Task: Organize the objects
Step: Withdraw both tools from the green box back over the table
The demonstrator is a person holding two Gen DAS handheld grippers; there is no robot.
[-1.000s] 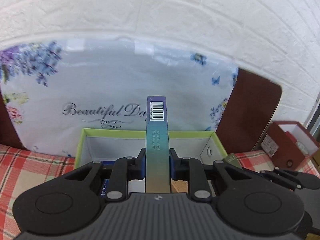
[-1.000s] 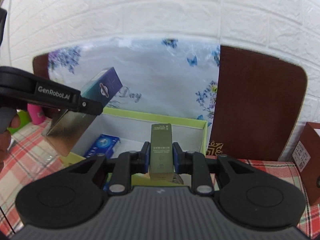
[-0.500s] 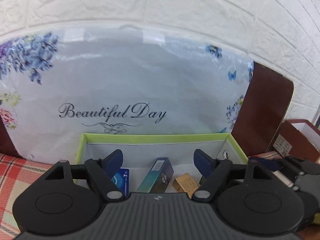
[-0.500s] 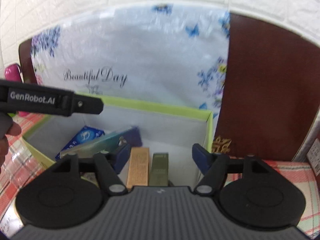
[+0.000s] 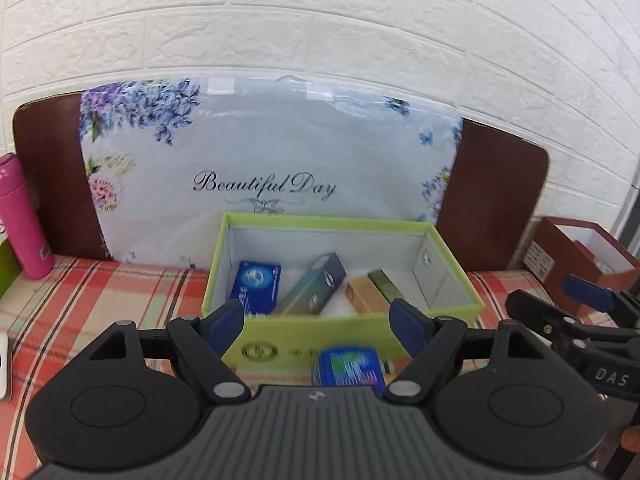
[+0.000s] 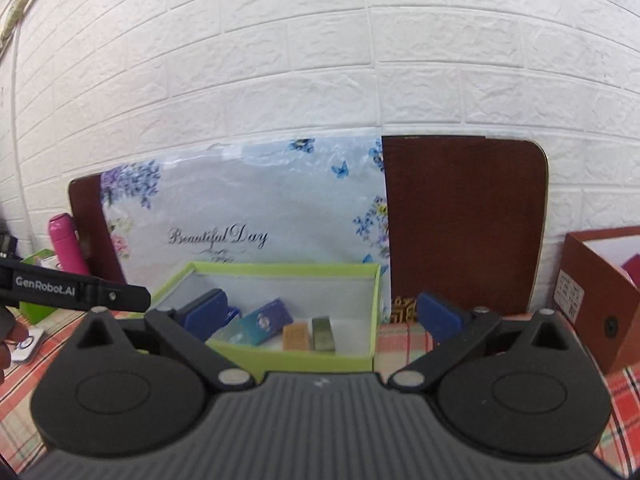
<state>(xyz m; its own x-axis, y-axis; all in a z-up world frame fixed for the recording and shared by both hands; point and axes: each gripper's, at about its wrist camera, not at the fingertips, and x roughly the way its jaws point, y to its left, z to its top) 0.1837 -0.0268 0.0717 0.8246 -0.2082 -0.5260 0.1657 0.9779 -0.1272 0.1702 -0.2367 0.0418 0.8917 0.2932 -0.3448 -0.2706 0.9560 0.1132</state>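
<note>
A light-green box (image 5: pixel 324 348) stands open on the checked cloth, also in the right wrist view (image 6: pixel 296 356). Inside lie a blue carton (image 5: pixel 256 284), a teal-purple carton (image 5: pixel 316 288) (image 6: pixel 256 324), a gold carton (image 5: pixel 362 296) (image 6: pixel 297 336) and an olive carton (image 5: pixel 390 286) (image 6: pixel 323 334). My left gripper (image 5: pixel 320 320) is open and empty, just in front of the box. A blue packet (image 5: pixel 348 368) lies on the cloth between box and gripper. My right gripper (image 6: pixel 320 316) is open and empty, in front of the box.
A floral "Beautiful Day" bag (image 5: pixel 272 168) and a brown board (image 6: pixel 464 220) lean on the white brick wall. A pink bottle (image 5: pixel 22 216) stands at left. A red-brown open box (image 5: pixel 584 256) (image 6: pixel 600 296) stands at right. The right gripper's fingers (image 5: pixel 588 296) show at the left wrist view's right edge.
Both grippers let go of their cartons, teal-purple from the left and olive from the right, into the green box, opened, and pulled back from it.
</note>
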